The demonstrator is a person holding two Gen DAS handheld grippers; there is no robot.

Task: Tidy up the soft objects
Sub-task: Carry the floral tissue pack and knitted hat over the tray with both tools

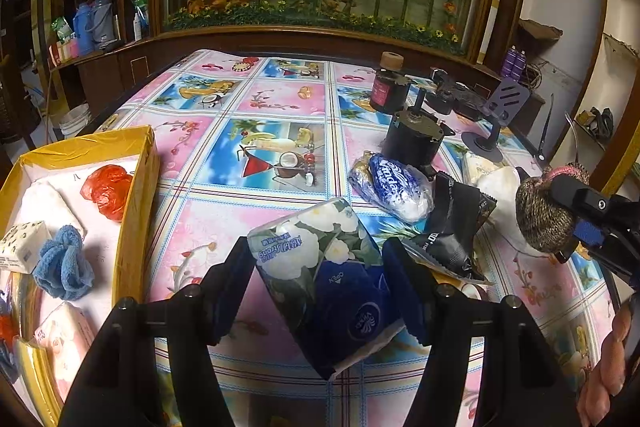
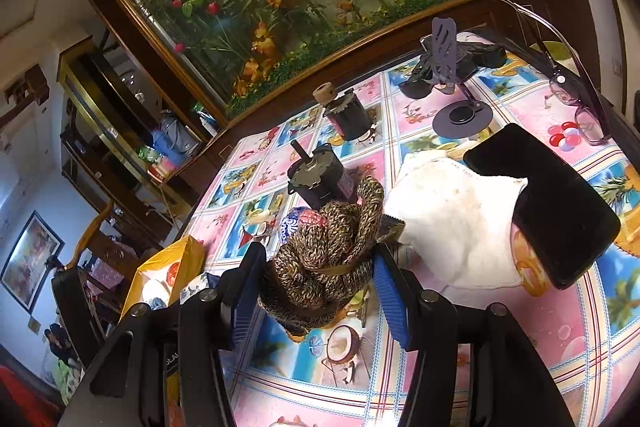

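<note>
The left claw [image 1: 320, 267] grips a flower-printed tissue pack [image 1: 324, 275] between its two pads, tilted, with its lower corner hanging above the patterned bench [image 1: 280, 99]. To its left, at the bench's near-left edge, sits a yellow-walled box [image 1: 136, 195] already holding a red plastic bag [image 1: 107, 191], a blue cloth [image 1: 64, 267], a white pack [image 1: 46, 205] and a small printed tissue packet [image 1: 22, 247]; a strip of bare bench lies between the held pack and the box wall. The right claw [image 2: 316, 267] is clamped on a brown knitted bundle [image 2: 324, 255], held near the bench's right side. Close behind it crowd a blue-and-white wrapped roll [image 1: 400, 187], a black pouch [image 1: 452, 227], a white cloth [image 2: 448, 223] partly under a black phone [image 2: 552, 203], and a black motor [image 2: 320, 175]. The middle and far-left of the bench are open, while the far-right edge carries a purple stand [image 2: 452, 95] and glasses [image 2: 576, 107].
</note>
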